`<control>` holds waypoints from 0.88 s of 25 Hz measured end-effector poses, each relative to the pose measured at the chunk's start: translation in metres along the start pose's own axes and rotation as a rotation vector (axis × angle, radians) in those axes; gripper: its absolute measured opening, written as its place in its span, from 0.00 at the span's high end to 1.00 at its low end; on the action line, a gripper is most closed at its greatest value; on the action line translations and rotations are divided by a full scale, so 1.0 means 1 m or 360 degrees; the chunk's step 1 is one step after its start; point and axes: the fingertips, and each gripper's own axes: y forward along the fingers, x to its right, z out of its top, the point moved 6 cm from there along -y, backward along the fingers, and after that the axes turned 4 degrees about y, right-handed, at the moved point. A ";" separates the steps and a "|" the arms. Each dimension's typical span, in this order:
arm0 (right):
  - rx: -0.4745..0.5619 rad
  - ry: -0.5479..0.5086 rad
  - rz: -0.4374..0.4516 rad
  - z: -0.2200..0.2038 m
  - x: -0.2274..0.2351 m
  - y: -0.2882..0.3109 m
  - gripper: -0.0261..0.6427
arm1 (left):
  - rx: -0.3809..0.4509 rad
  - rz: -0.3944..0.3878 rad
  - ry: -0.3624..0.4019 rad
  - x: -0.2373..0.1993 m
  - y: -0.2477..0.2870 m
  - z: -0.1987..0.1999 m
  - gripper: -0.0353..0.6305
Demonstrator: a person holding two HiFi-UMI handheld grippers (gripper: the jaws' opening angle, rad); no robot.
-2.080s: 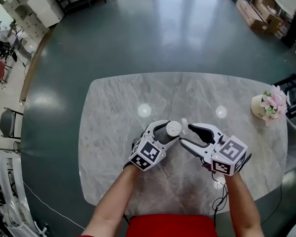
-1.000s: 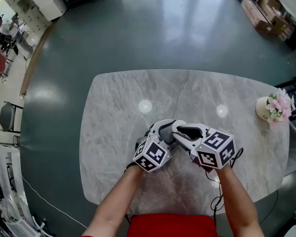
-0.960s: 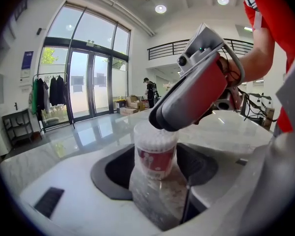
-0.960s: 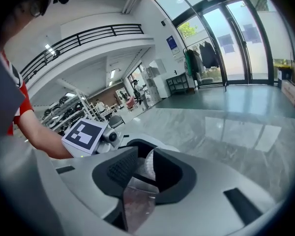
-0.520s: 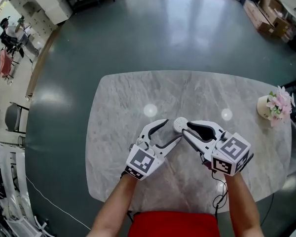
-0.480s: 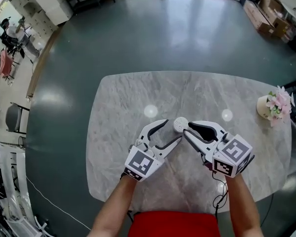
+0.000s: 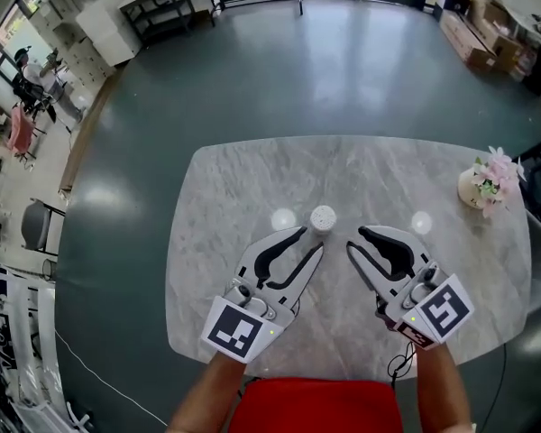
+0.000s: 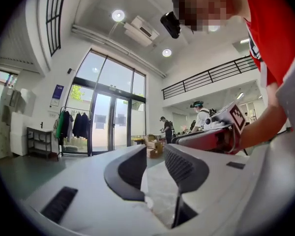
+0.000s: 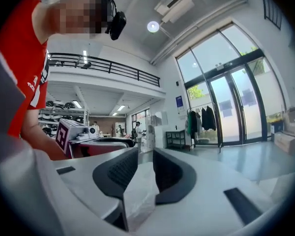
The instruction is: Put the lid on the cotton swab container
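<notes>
No legible text — none anywhere

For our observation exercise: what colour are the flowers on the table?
Pink flowers, best in the head view.

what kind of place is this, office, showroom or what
Probably a big open hall used as a workspace, perhaps a lab or studio. It has tall glass doors, a railed mezzanine above, and a marble table on a wide polished floor with cardboard boxes at the edge.
</notes>
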 end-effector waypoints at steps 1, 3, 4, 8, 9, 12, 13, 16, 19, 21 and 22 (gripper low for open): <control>0.0042 -0.0009 -0.0002 0.005 -0.005 -0.007 0.81 | 0.0013 0.0022 0.0027 0.004 -0.005 0.006 0.75; 0.0102 -0.0033 -0.0009 0.013 -0.015 -0.019 0.87 | 0.0034 0.0061 0.0070 0.010 -0.018 0.018 0.82; 0.0122 -0.0047 -0.0018 0.017 -0.020 -0.024 0.88 | 0.0046 0.0077 0.0087 0.013 -0.024 0.023 0.84; 0.0176 -0.0088 -0.0058 0.025 -0.031 -0.041 0.93 | 0.0079 0.0119 0.0132 0.023 -0.038 0.039 0.90; 0.0184 -0.0093 -0.0068 0.026 -0.033 -0.044 0.94 | 0.0078 0.0125 0.0138 0.026 -0.039 0.042 0.91; 0.0192 -0.0102 -0.0083 0.031 -0.039 -0.051 0.96 | 0.0085 0.0131 0.0167 0.034 -0.043 0.051 0.92; 0.0193 -0.0105 -0.0082 0.032 -0.041 -0.052 0.96 | 0.0089 0.0134 0.0179 0.036 -0.044 0.053 0.92; 0.0206 -0.0100 -0.0069 0.032 -0.051 -0.054 0.95 | 0.0085 0.0135 0.0193 0.042 -0.049 0.056 0.92; 0.0207 -0.0078 -0.0050 0.032 -0.058 -0.055 0.95 | 0.0076 0.0126 0.0176 0.048 -0.051 0.058 0.92; 0.0195 -0.0076 -0.0047 0.029 -0.059 -0.056 0.95 | 0.0073 0.0123 0.0168 0.051 -0.051 0.057 0.92; 0.0188 -0.0076 -0.0048 0.027 -0.059 -0.057 0.95 | 0.0070 0.0123 0.0166 0.052 -0.050 0.056 0.92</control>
